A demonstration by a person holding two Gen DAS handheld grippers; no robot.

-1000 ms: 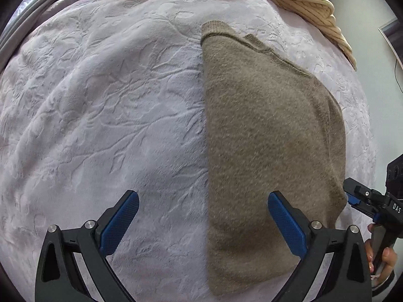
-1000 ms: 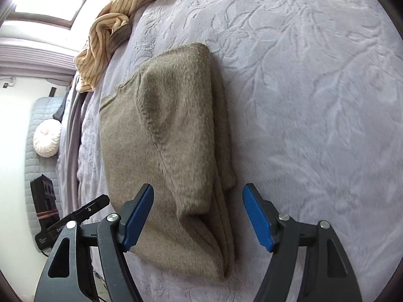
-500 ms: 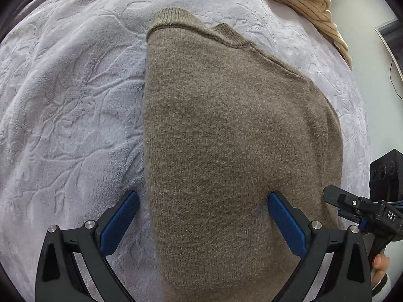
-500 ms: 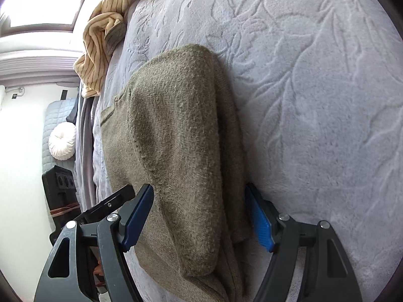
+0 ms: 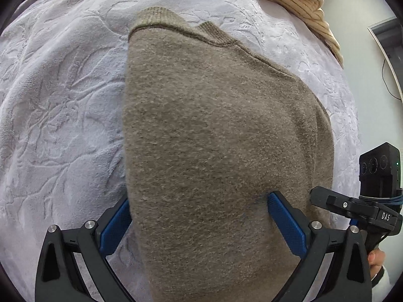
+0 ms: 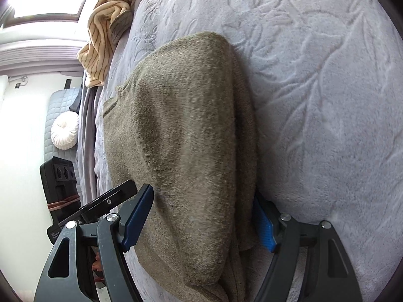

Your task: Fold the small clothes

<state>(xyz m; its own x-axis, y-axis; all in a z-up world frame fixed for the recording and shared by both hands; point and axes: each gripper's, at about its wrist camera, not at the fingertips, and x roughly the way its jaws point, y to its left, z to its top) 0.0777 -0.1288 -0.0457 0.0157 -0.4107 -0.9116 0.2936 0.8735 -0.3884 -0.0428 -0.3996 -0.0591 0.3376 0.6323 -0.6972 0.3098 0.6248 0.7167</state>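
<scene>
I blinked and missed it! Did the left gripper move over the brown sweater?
Yes. The left gripper slid right, onto the brown sweater. A second ago its fingers straddled mostly bare bedspread; now they straddle the sweater.

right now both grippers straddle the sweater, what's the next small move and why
Probably close both: the left gripper and right gripper each have open blue pads flanking the near edge of the folded olive-brown knit sweater, so pinching it comes before lifting that edge over.
</scene>
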